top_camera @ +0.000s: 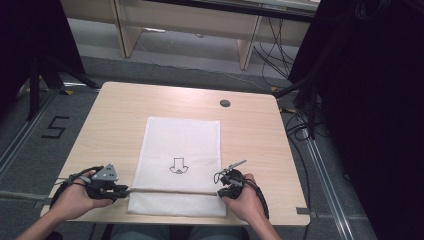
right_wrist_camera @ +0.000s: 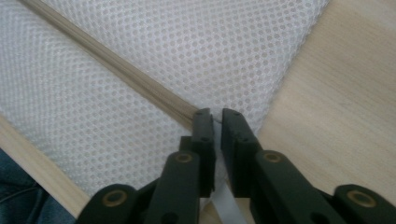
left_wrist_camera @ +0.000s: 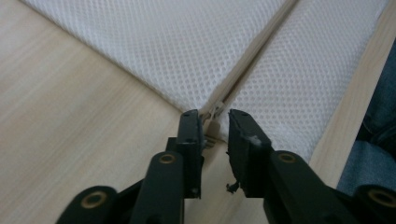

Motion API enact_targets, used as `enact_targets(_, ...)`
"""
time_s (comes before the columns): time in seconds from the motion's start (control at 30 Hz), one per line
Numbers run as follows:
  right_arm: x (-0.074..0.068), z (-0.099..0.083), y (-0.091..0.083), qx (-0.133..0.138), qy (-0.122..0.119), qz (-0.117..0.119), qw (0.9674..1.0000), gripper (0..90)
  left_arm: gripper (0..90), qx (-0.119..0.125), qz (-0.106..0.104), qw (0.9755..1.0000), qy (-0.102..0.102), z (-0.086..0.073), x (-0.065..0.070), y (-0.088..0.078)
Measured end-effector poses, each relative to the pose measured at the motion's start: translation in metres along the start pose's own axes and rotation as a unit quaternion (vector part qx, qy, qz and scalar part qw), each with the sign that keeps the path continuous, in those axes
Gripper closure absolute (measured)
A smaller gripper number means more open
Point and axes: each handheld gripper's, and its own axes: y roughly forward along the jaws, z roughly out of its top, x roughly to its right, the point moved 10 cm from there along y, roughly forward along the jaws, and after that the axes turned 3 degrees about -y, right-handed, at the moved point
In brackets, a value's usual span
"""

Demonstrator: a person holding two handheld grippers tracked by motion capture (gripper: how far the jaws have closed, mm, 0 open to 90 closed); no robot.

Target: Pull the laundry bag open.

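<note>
A white mesh bag (top_camera: 182,150) lies flat on the wooden table (top_camera: 115,115), with a beige zipper (top_camera: 172,190) running across it near the front edge. My left gripper (top_camera: 125,189) sits at the zipper's left end. In the left gripper view its jaws stand a little apart (left_wrist_camera: 215,114), with the zipper pull (left_wrist_camera: 214,122) between them, close to the left jaw. My right gripper (top_camera: 220,192) is at the zipper's right end. In the right gripper view (right_wrist_camera: 217,112) it is shut on the bag's edge (right_wrist_camera: 210,42), and a white strip of fabric hangs below the jaws.
A black arrow mark (top_camera: 178,166) is printed on the bag. A round cable hole (top_camera: 225,103) lies at the table's far side. The table's front edge is just behind both grippers, with the person's lap below it. Cables and stands crowd the floor at right.
</note>
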Motion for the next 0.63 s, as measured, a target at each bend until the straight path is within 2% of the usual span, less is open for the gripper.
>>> enact_targets(0.03,-0.001,0.0,0.0,0.005,0.006,0.004,1.0,78.5,70.5,0.015,-0.004,0.9999,0.001,0.003,-0.001,-0.001)
enact_targets(0.1,-0.003,-0.002,-0.003,0.002,0.016,0.004,0.9999,77.5,62.8,0.037,0.005,0.9993,0.003,0.007,-0.006,-0.004)
enact_targets(0.13,-0.003,-0.002,-0.003,0.002,0.016,0.004,0.9999,77.5,59.3,0.037,0.005,0.9993,0.003,0.007,-0.006,-0.004)
enact_targets(0.17,-0.004,0.0,-0.006,0.017,0.008,0.003,0.9998,76.4,55.4,0.055,0.012,0.9984,-0.004,0.011,-0.01,-0.006)
enact_targets(0.2,-0.003,0.002,-0.008,0.026,-0.002,-0.001,0.9997,75.4,53.2,0.082,0.015,0.9964,-0.017,0.016,-0.014,-0.009)
enact_targets(0.27,-0.003,0.006,-0.012,0.045,-0.004,-0.003,0.999,72.3,48.1,0.106,0.026,0.9934,-0.035,0.022,-0.02,-0.011)
enact_targets(0.33,-0.002,0.007,-0.013,0.049,-0.006,-0.006,0.9988,71.1,46.0,0.11,0.034,0.9925,-0.041,0.022,-0.024,-0.012)
enact_targets(0.37,-0.001,0.007,-0.014,0.052,-0.008,-0.007,0.9986,70.5,46.0,0.123,0.045,0.9901,-0.051,0.025,-0.029,-0.015)
enact_targets(0.4,-0.001,0.006,-0.014,0.05,0.006,-0.008,0.9987,70.0,44.9,0.129,0.053,0.9888,-0.053,0.027,-0.033,-0.016)
enact_targets(0.43,0.0,0.006,-0.014,0.051,0.007,-0.009,0.9986,69.9,44.0,0.139,0.067,0.9853,-0.074,0.028,-0.042,-0.019)
enact_targets(0.47,0.001,0.005,-0.015,0.049,0.007,-0.007,0.9987,69.8,43.1,0.14,0.071,0.9841,-0.083,0.026,-0.046,-0.019)
enact_targets(0.53,0.003,0.006,-0.015,0.054,0.007,-0.011,0.9985,69.6,42.2,0.132,0.078,0.9842,-0.088,0.023,-0.05,-0.019)
enact_targets(0.57,0.005,0.008,-0.016,0.062,0.006,-0.012,0.998,69.5,40.7,0.134,0.08,0.9832,-0.096,0.021,-0.054,-0.017)
enact_targets(0.6,0.004,0.007,-0.016,0.059,0.012,-0.01,0.9982,69.9,40.3,0.134,0.08,0.9832,-0.096,0.021,-0.054,-0.017)
enact_targets(0.63,0.005,0.007,-0.017,0.06,0.014,-0.01,0.9981,70.3,40.3,0.129,0.079,0.9828,-0.105,0.02,-0.055,-0.017)
